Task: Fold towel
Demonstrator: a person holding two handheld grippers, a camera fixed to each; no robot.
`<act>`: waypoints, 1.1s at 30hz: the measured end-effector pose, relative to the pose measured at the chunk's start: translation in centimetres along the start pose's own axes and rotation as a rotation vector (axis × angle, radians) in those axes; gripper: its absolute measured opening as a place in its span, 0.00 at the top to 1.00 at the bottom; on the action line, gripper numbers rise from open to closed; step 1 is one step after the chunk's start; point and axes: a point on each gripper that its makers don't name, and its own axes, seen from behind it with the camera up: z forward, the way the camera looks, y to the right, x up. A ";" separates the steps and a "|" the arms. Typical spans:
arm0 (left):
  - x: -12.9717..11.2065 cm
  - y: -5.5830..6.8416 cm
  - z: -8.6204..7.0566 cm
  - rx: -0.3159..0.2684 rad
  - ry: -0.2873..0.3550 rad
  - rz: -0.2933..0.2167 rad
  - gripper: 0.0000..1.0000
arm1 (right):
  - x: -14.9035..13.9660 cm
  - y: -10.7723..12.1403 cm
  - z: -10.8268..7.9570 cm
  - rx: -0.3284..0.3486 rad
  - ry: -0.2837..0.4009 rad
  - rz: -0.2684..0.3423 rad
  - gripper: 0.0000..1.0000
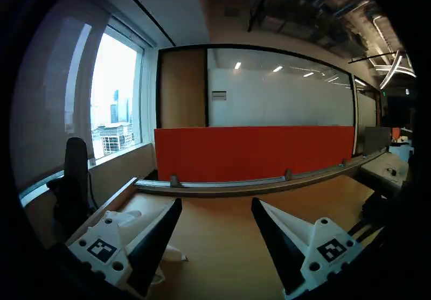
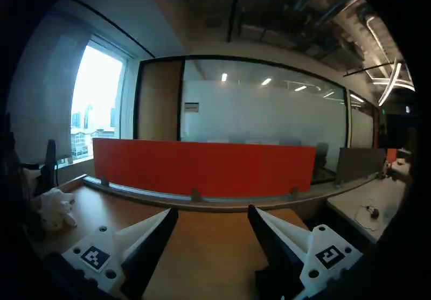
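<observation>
Fingers of the left gripper point(image 1: 215, 200) were spread wide apart, and between them we saw the bare wood of the counter point(image 1: 226, 246). The right gripper point(image 2: 211, 208) stood the same way, its two fingers well apart above the wooden counter.

The towel point(image 2: 54, 208), as we understood it, was the white crumpled heap at the far left of the right gripper view. It lay on the counter near the back corner, well apart from the right gripper. In the left gripper view a small white piece point(image 1: 175, 254) lay on the counter just beside the left finger; we could not tell if it belonged to the towel.

Along the back of the counter ran a grey rail point(image 1: 215, 183), and behind it an orange partition point(image 1: 253, 152) closed the way forward. Over the partition we saw a frosted glass wall point(image 1: 280, 95). A window point(image 1: 113, 106) was on the left, and a dark upright shape point(image 1: 73, 181) stood before it at the counter's edge. On the right, a white desk point(image 2: 366, 203) carried a small dark item with a cable point(image 2: 370, 212).
</observation>
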 end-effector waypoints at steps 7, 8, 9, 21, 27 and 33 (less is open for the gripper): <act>0.6 -0.3 0.2 -0.003 0.021 -0.007 0.04 | 0.3 -2.2 0.4 0.022 0.007 0.007 0.00; 0.6 -0.4 0.2 -0.003 0.024 -0.009 0.04 | 0.3 -2.2 0.5 0.020 0.009 0.007 0.00; 0.7 -0.5 0.2 -0.003 0.027 -0.010 0.04 | 0.3 -2.3 0.5 0.017 0.010 0.007 0.00; 0.8 0.0 0.2 -0.015 0.067 -0.060 0.04 | 1.2 -2.4 0.5 -0.021 0.023 0.018 0.00; 0.5 0.1 0.2 -0.014 0.086 -0.025 0.04 | 1.7 -3.4 0.0 -0.012 0.019 0.034 0.00; -0.8 -0.1 0.1 -0.008 0.088 -0.002 0.04 | 2.0 -4.5 -0.3 -0.005 0.014 0.034 0.00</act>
